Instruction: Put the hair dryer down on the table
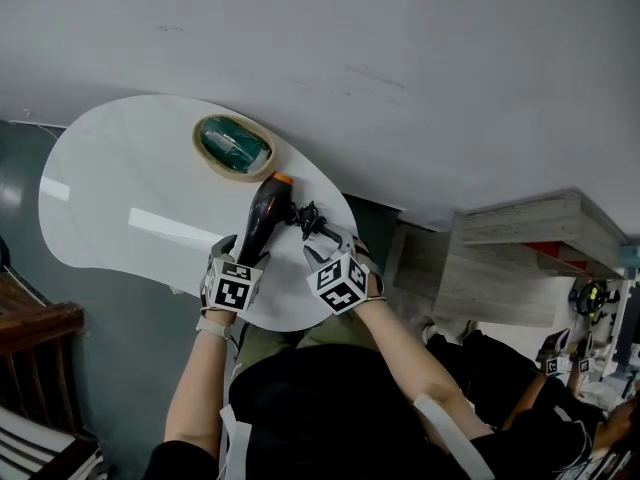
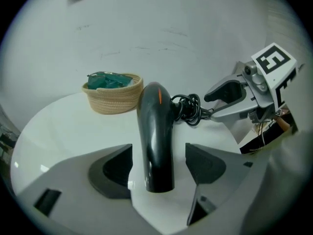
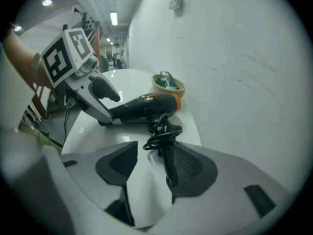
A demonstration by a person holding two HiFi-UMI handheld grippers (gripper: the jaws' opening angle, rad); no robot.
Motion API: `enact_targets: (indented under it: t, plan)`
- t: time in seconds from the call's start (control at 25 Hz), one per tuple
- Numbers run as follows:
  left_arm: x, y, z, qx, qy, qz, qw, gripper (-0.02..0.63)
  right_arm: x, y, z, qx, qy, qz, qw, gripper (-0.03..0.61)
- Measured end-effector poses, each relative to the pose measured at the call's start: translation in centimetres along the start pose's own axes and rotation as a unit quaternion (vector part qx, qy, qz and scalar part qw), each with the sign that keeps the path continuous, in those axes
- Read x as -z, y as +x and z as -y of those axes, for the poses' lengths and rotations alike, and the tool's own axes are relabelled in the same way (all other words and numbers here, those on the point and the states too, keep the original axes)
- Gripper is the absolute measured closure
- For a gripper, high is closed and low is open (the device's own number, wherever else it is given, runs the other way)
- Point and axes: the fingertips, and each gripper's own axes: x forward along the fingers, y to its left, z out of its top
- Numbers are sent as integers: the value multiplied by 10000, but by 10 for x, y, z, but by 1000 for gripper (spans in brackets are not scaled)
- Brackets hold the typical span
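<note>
Basically the hair dryer (image 1: 262, 218) lies flat on the table (image 1: 120, 203), so left gripper (image 2: 159, 166) and right gripper (image 3: 154, 165) both gape, gripping nothing.

Lab-like work hall, long aisle (image 3: 117, 62) under ceiling strip lights (image 3: 113, 17), white table (image 1: 110, 203)

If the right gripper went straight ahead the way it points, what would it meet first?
Likely the bundled cord, lying at the open tongs of the right gripper; just behind it lies the hair dryer on the table. Depth is uncertain.
</note>
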Motion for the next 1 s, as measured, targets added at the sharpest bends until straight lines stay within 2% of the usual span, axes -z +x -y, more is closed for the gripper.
enact_targets:
  t: [0.12,0.32,0.52,0.68,0.76,1.0]
  plan:
    - [-9,-24,-3,-13,36,339,9994,292,-17,-20,-6,84,328,260,9991,392]
    - [-27,-72,-11,-95,-43,948,9954,398,-51,-57,-20,13,671,796,9946,450]
    - [-43,-125,-21,-150,-202,1599,9868,509,-83,-91,-31,-18,857,1225,9888,499]
    - [-50,-162,-28,-227,-318,2036,9783,581,-104,-116,-41,-73,939,1524,9838,515]
    - [-54,-180,-30,-206,-409,2287,9724,603,-114,-127,-45,-75,923,1649,9820,518]
    - [-65,-230,-32,-246,-344,2955,9544,603,-141,-157,-55,-46,876,2077,9743,526]
